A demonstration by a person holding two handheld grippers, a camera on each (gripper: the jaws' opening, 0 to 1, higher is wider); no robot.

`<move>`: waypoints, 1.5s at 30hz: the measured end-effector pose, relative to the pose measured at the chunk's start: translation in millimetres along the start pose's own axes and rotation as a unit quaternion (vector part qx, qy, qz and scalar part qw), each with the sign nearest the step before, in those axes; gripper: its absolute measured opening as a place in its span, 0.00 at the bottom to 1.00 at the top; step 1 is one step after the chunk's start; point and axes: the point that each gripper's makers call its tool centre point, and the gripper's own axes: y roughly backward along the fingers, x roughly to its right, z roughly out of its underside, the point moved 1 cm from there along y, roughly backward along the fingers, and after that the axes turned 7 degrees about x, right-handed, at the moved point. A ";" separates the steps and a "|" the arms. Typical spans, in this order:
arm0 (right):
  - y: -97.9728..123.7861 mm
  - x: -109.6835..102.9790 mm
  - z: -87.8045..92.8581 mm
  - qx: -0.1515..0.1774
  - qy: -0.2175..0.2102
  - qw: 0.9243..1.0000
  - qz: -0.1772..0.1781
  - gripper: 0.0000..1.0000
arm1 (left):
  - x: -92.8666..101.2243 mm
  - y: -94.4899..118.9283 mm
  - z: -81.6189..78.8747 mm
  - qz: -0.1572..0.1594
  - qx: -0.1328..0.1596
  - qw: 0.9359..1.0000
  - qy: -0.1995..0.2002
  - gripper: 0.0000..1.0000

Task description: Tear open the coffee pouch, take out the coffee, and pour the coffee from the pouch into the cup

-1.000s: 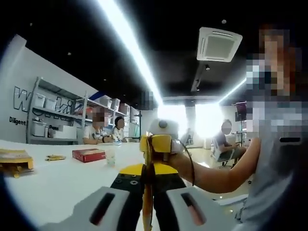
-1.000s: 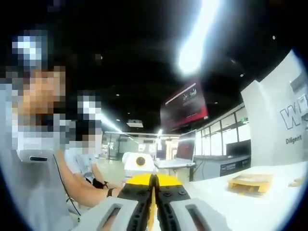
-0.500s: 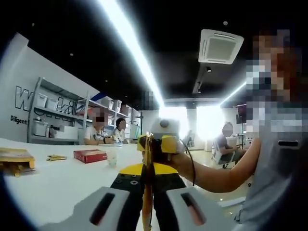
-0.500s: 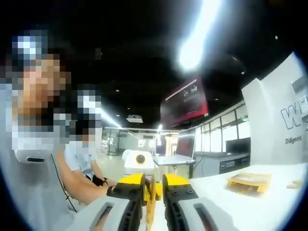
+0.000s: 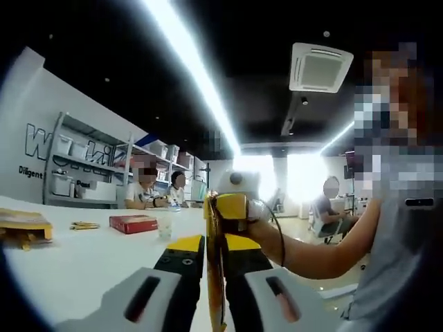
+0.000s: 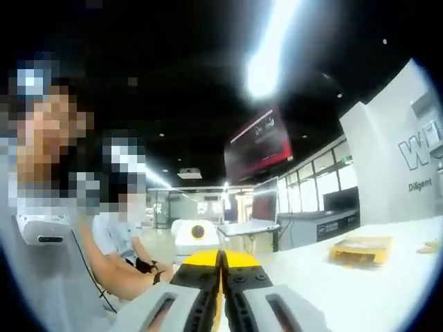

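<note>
The coffee pouch point(image 5: 215, 283) is a thin yellow packet seen edge-on, held up in the air between both grippers. My left gripper point(image 5: 214, 243) is shut on its near part. My right gripper point(image 5: 230, 207) faces it from ahead, with yellow jaws closed on the far end of the pouch. In the right gripper view, the right gripper point(image 6: 221, 261) has its jaws pressed together on the pouch edge point(image 6: 221, 308). A small clear cup point(image 5: 165, 225) stands on the white table point(image 5: 76, 263) beyond and to the left of the pouch.
A red box point(image 5: 131, 223) lies next to the cup, and a yellow carton point(image 5: 23, 228) point(image 6: 360, 249) lies further along the table. Some small sticks point(image 5: 82, 225) lie between them. The person's arm point(image 5: 311, 249) reaches in from the right. Other people sit at the far end.
Half a second ago the right gripper's jaws stood apart around the pouch; now they are shut on it again. The left gripper keeps its hold. Both views shifted slightly.
</note>
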 end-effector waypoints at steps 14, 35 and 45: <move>-0.1 -7.3 -2.8 0.009 0.010 1.000 -0.024 0.08 | 8.1 -2.5 14.3 0.016 -0.024 1.000 -0.004 0.09; -9.6 -7.7 -3.3 0.009 0.029 0.999 -0.028 0.06 | 4.1 -4.2 10.4 0.004 -0.002 1.000 0.002 0.09; -8.6 -5.8 -2.7 0.003 0.019 0.999 -0.026 0.03 | 5.3 -4.3 12.3 0.008 -0.001 1.000 0.005 0.09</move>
